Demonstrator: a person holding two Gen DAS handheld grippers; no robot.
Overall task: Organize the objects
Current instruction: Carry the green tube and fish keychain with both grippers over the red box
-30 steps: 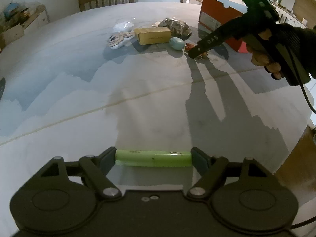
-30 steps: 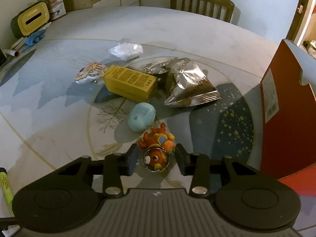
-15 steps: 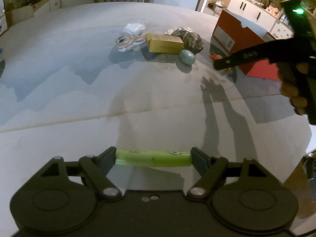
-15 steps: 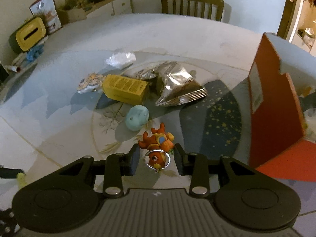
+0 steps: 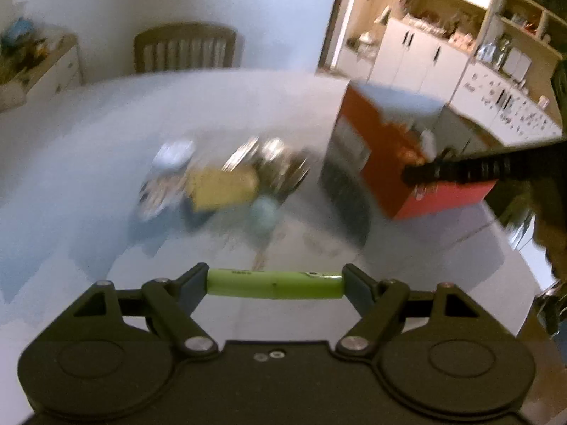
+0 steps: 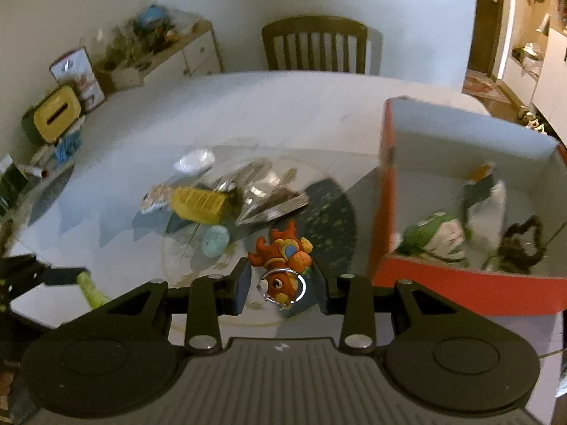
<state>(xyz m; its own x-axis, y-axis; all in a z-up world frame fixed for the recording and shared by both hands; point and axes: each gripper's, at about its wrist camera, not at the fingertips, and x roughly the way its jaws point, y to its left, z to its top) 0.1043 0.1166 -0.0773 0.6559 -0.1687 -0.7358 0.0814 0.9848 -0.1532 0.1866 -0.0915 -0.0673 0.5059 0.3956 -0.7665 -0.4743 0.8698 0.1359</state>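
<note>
My left gripper (image 5: 274, 281) is shut on a green marker (image 5: 273, 283), held crosswise above the table; it also shows in the right wrist view (image 6: 88, 288). My right gripper (image 6: 281, 285) is shut on an orange fish toy (image 6: 281, 265) with a metal ring, lifted above the table beside the red box (image 6: 386, 212). The box is open and holds a green and white item (image 6: 436, 239), a white item (image 6: 490, 205) and a dark item (image 6: 521, 244). In the left wrist view my right gripper (image 5: 411, 173) reaches over the red box (image 5: 375, 141).
On the round table (image 6: 283, 106) lie a yellow box (image 6: 200, 202), a foil snack bag (image 6: 262, 191), a pale blue egg-shaped thing (image 6: 214, 241), a patterned packet (image 6: 156, 198) and a clear plastic bag (image 6: 195, 159). A chair (image 6: 313, 46) stands behind.
Both grippers have risen and moved toward the red box. The fish toy is lifted higher, and the box's inside has come into the right wrist view.
</note>
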